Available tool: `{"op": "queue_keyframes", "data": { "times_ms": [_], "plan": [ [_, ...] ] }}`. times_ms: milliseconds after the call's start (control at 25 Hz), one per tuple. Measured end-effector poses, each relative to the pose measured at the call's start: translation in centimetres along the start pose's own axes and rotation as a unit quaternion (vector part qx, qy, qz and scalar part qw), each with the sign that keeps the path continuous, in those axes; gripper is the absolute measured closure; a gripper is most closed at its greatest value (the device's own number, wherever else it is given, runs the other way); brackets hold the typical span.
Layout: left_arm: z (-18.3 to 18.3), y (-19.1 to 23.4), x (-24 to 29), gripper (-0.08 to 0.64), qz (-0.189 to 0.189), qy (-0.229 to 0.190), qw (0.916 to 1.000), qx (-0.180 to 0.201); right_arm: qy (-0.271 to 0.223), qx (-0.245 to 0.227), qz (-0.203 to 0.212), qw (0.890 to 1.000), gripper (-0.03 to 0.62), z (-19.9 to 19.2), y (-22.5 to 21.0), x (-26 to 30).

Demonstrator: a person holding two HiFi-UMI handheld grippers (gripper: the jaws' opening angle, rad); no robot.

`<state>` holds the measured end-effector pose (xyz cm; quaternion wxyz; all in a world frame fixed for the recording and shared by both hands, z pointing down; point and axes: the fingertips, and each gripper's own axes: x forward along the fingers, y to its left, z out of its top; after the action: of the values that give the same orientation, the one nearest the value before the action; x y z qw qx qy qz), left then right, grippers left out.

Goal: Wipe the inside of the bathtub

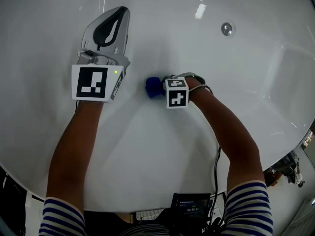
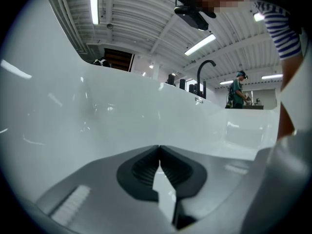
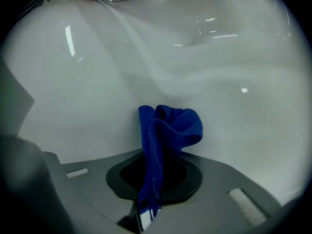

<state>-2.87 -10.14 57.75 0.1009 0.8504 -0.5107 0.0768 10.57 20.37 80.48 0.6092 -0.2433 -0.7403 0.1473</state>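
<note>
The white bathtub (image 1: 162, 146) fills the head view, its drain (image 1: 226, 29) at the upper right. My right gripper (image 1: 158, 87) is shut on a bunched blue cloth (image 1: 153, 87) that presses against the tub's inner surface near the middle. In the right gripper view the blue cloth (image 3: 165, 130) rises out of the closed jaws against the white wall (image 3: 204, 67). My left gripper (image 1: 120, 13) hovers at the upper left, shut with nothing in it; in the left gripper view its tips (image 2: 159, 147) meet in front of the tub wall (image 2: 97, 116).
A black device with a lit screen (image 1: 191, 204) and cables sits at the tub's near rim by the person's striped sleeves. Beyond the tub's far rim, a black faucet (image 2: 204, 72) and a distant person (image 2: 238, 92) stand in the room.
</note>
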Motion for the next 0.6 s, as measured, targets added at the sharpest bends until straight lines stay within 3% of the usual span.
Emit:
{"op": "queue_keyframes", "data": {
  "times_ms": [280, 600],
  "plan": [
    [1.8, -0.7, -0.2, 0.558, -0.002, 0.000, 1.0000, 0.004, -0.029, 0.073, 0.125, 0.989, 0.548, 0.6, 2.6, -1.8],
    [9.9, -1.2, -2.5, 0.558, -0.003, -0.018, 0.9998, 0.002, -0.037, 0.081, 0.181, 0.979, 0.546, 3.2, 8.0, -7.9]
  ]
}}
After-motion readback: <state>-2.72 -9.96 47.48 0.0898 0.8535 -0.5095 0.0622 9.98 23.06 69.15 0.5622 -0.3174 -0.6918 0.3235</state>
